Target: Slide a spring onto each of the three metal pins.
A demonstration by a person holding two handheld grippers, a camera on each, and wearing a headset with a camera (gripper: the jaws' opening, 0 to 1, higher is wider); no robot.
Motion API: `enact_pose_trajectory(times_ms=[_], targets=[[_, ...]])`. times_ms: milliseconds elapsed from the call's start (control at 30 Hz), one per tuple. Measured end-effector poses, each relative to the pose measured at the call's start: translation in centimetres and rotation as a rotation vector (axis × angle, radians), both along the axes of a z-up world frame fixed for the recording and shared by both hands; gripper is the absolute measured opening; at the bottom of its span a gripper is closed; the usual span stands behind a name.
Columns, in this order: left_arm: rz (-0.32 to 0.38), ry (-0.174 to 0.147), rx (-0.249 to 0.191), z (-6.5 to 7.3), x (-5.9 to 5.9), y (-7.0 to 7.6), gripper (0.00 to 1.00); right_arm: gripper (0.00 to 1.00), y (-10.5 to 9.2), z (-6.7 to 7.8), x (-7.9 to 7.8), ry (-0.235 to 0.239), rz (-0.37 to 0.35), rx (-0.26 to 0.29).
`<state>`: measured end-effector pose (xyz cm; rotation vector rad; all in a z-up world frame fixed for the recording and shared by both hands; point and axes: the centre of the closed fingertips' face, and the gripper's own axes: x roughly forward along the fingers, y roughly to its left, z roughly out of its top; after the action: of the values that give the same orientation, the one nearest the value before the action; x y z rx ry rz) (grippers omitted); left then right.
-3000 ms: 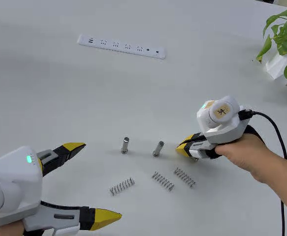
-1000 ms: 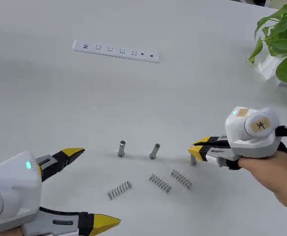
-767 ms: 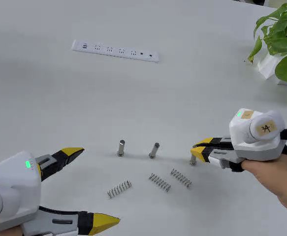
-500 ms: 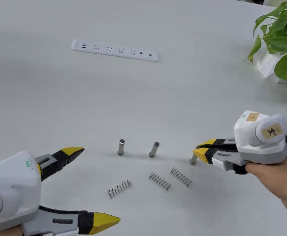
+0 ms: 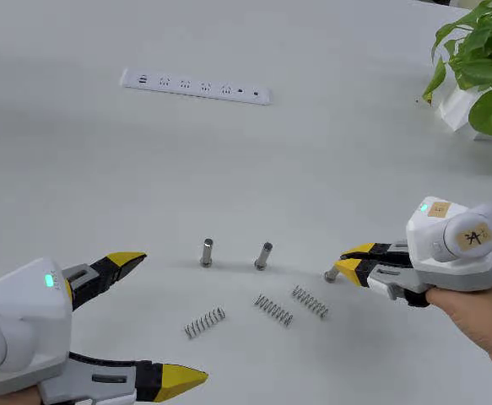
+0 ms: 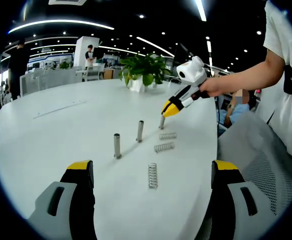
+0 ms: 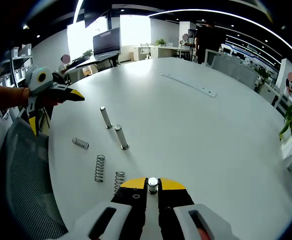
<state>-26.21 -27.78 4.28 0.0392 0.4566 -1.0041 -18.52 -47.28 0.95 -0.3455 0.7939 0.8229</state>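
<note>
Springs (image 5: 206,321) (all three) lie loose on the table (image 5: 102,169), none threaded yet. Two pins (image 5: 206,251) stand bare nearby; the right gripper (image 5: 343,263) pinches the third pin (image 5: 332,274). The left gripper (image 5: 171,314) hovers, jaws wide apart.

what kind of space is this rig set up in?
Looks like an open-plan office: a big white table with a power strip and a potted plant, plus a monitor and ceiling strip lights behind.

No text reads clearly; the round tan sticker (image 5: 475,237) on the white right gripper (image 5: 348,262), at the frame's right, bears an illegible dark mark.
</note>
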Motion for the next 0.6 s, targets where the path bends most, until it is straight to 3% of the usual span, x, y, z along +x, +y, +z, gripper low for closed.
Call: enact_pose_trajectory(times_ms=[600], targets=[[0.003,0.004,-0.004,0.0,0.0,0.1,0.97,0.04,1.3,0.3,0.7,-0.026,0.011,0.015]])
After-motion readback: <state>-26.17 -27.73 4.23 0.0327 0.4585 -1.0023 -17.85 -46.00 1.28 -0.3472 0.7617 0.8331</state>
